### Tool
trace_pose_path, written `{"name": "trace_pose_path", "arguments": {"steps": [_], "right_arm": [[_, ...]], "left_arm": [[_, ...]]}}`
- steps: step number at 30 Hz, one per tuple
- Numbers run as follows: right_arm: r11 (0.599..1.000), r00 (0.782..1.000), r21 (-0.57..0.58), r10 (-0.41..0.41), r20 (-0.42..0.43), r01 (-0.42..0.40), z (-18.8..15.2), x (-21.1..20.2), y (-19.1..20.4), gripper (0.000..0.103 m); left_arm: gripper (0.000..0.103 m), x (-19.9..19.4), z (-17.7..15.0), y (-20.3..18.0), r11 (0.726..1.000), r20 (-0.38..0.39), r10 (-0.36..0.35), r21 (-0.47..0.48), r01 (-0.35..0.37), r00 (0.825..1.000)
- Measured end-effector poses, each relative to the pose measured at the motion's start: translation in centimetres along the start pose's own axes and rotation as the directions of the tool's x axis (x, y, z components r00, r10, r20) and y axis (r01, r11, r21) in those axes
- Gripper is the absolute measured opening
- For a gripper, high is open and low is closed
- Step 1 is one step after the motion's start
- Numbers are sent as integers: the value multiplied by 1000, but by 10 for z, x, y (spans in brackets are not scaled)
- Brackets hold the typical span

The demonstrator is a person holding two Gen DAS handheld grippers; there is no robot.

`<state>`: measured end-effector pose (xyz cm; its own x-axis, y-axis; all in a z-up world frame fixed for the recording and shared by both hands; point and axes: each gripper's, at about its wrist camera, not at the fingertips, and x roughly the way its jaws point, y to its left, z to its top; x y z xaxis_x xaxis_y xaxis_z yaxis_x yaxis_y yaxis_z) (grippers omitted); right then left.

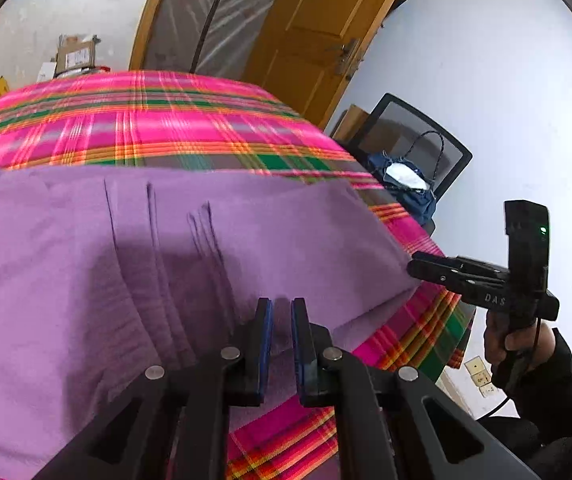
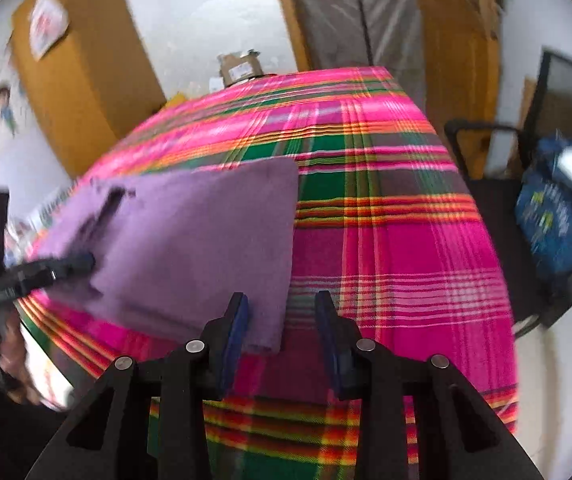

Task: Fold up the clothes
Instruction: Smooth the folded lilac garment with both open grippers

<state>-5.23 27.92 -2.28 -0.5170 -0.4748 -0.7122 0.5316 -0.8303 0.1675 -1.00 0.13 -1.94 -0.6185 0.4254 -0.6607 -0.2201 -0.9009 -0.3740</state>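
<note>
A purple garment (image 1: 166, 240) lies folded flat on a table under a pink plaid cloth (image 1: 146, 120). My left gripper (image 1: 282, 312) stands nearly closed at its near edge, with a pinch of purple cloth between the blue pads. In the right wrist view this gripper (image 2: 86, 264) meets the garment (image 2: 198, 240) at its left side, blurred. My right gripper (image 2: 282, 308) is open. The garment's near right corner lies in its gap, beside the left finger, and the pads are off it. From the left wrist view, the right gripper (image 1: 411, 268) tips touch the garment's right edge.
A black chair (image 1: 421, 148) with a blue bag (image 2: 557, 224) stands past the table's right edge. A wooden door (image 1: 317, 40) and a cardboard box (image 1: 74, 56) are behind the table. A wooden cabinet (image 2: 82, 72) stands at the back left. A person's hand (image 1: 517, 344) holds the right gripper.
</note>
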Motion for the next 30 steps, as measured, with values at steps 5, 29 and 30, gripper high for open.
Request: {"name": "trace_pose_path", "arguments": {"steps": [5,29,30], "right_arm": [[999,999,-28,-43,28,44,9,1,5,35],[984,998,168,55,0,-54,71,49,-20,11],[981,998,184,65,-2,-64,66,45,-24,15]], "left_arm": [[9,2,-5,0,1000,-4,-2,1,2,1000],[9,3,-9,3,1000,15,-22,-12,22,1000],[9,3,-9,3,1000,15,-21,-12,22,1000]]}}
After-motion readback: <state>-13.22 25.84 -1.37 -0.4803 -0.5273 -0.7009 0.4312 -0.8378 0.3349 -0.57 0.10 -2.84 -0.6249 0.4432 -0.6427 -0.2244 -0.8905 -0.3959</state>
